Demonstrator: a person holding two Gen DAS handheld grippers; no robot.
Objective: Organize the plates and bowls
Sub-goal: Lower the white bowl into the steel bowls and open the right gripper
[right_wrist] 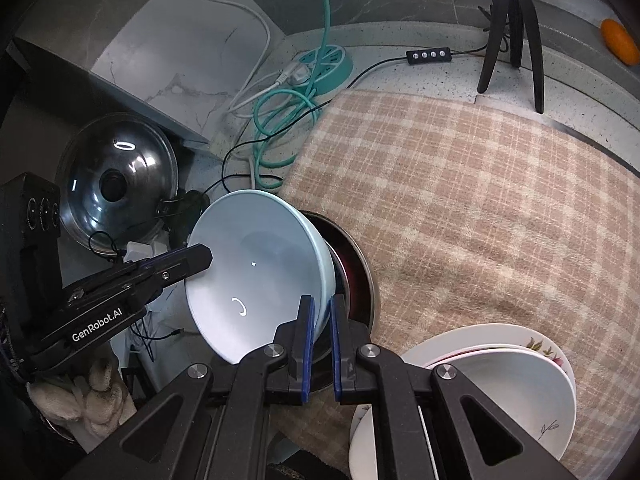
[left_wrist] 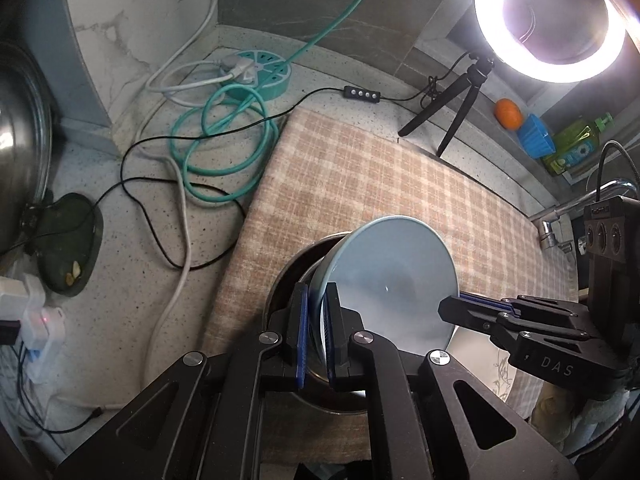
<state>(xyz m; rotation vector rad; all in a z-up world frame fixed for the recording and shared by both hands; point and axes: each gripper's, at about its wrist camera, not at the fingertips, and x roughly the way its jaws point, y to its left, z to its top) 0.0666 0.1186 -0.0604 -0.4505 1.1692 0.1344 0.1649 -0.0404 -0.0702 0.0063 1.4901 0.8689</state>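
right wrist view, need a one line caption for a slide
Both grippers, right gripper and left gripper, clamp the rim of a tilted blue bowl over a metal bowl.

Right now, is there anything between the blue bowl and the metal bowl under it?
Nothing visible. The blue bowl is tilted, held at its rim by both tongs, left and right, and leans against the metal bowl. The part of the metal bowl that shows looks empty; the rest is hidden.
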